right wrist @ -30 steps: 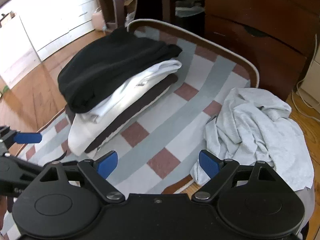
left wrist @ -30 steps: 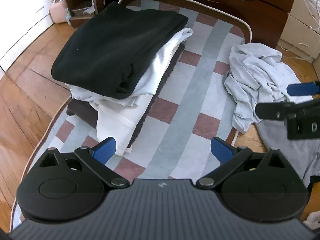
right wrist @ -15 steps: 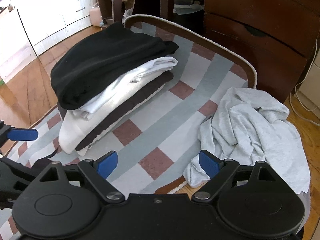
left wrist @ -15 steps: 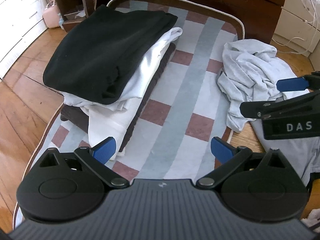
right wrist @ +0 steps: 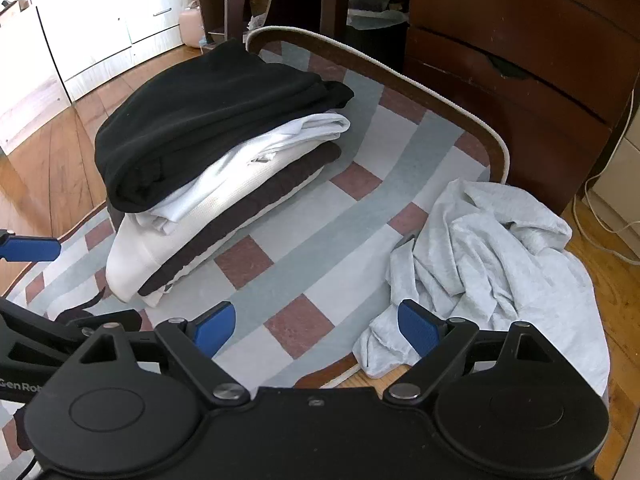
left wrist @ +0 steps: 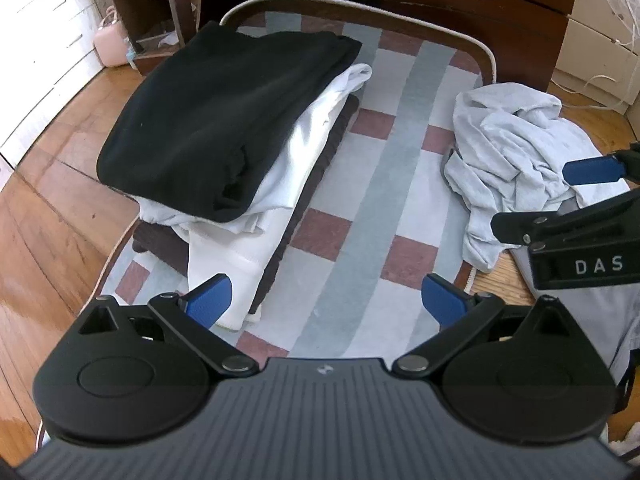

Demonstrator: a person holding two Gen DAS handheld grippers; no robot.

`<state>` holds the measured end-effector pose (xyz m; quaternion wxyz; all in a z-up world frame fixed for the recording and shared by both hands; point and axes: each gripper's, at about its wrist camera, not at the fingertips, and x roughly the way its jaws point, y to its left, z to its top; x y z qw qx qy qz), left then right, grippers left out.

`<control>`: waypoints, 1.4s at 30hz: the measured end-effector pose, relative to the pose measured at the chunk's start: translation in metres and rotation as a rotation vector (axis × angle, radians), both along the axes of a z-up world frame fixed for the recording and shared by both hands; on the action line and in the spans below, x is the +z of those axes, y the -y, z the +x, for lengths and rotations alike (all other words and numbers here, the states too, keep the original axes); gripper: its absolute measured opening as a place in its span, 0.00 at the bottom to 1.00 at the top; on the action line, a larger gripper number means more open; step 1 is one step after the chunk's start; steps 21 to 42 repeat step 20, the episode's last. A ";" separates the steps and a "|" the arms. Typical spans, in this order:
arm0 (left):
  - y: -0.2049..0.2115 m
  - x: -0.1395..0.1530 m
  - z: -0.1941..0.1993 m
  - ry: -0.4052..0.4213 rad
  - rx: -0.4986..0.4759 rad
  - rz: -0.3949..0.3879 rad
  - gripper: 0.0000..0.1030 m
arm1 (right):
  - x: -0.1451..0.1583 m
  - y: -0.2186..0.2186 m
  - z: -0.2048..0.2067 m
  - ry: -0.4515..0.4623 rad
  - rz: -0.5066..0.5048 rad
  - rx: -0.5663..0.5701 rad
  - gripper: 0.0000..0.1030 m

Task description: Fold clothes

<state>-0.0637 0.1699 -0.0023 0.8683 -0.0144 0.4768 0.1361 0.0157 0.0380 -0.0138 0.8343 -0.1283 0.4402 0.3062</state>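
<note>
A crumpled light grey garment [left wrist: 516, 152] lies at the right edge of a checked mat [left wrist: 352, 216], partly on the wooden floor; it also shows in the right wrist view [right wrist: 492, 260]. A folded stack [left wrist: 236, 136] with a black garment on top, white and dark brown ones below, sits on the mat's left [right wrist: 216, 148]. My left gripper [left wrist: 326, 304] is open and empty above the mat's near end. My right gripper [right wrist: 316, 326] is open and empty, just left of the grey garment's near edge.
A dark wooden dresser [right wrist: 520, 64] stands behind the mat. White drawers [right wrist: 100, 20] and a pink container [left wrist: 110, 42] are at the far left. Cables [right wrist: 600, 208] run along the floor at the right. Wooden floor [left wrist: 44, 208] surrounds the mat.
Both grippers have moved a little further over the mat and towards each other; the right gripper shows larger in the left view. Both stay open. The clothes have not moved.
</note>
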 end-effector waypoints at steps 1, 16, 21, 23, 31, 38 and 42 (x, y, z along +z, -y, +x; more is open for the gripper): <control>0.000 0.001 0.000 0.003 0.000 0.000 1.00 | 0.000 -0.001 0.001 0.001 -0.001 0.003 0.88; 0.000 0.007 -0.001 0.020 0.010 0.020 1.00 | 0.005 -0.002 0.000 0.005 0.001 0.010 0.88; -0.002 0.006 0.001 0.007 0.021 0.025 1.00 | 0.004 -0.001 -0.002 0.013 -0.004 0.006 0.88; -0.002 0.006 0.001 0.007 0.021 0.025 1.00 | 0.004 -0.001 -0.002 0.013 -0.004 0.006 0.88; -0.002 0.006 0.001 0.007 0.021 0.025 1.00 | 0.004 -0.001 -0.002 0.013 -0.004 0.006 0.88; -0.002 0.006 0.001 0.007 0.021 0.025 1.00 | 0.004 -0.001 -0.002 0.013 -0.004 0.006 0.88; -0.002 0.006 0.001 0.007 0.021 0.025 1.00 | 0.004 -0.001 -0.002 0.013 -0.004 0.006 0.88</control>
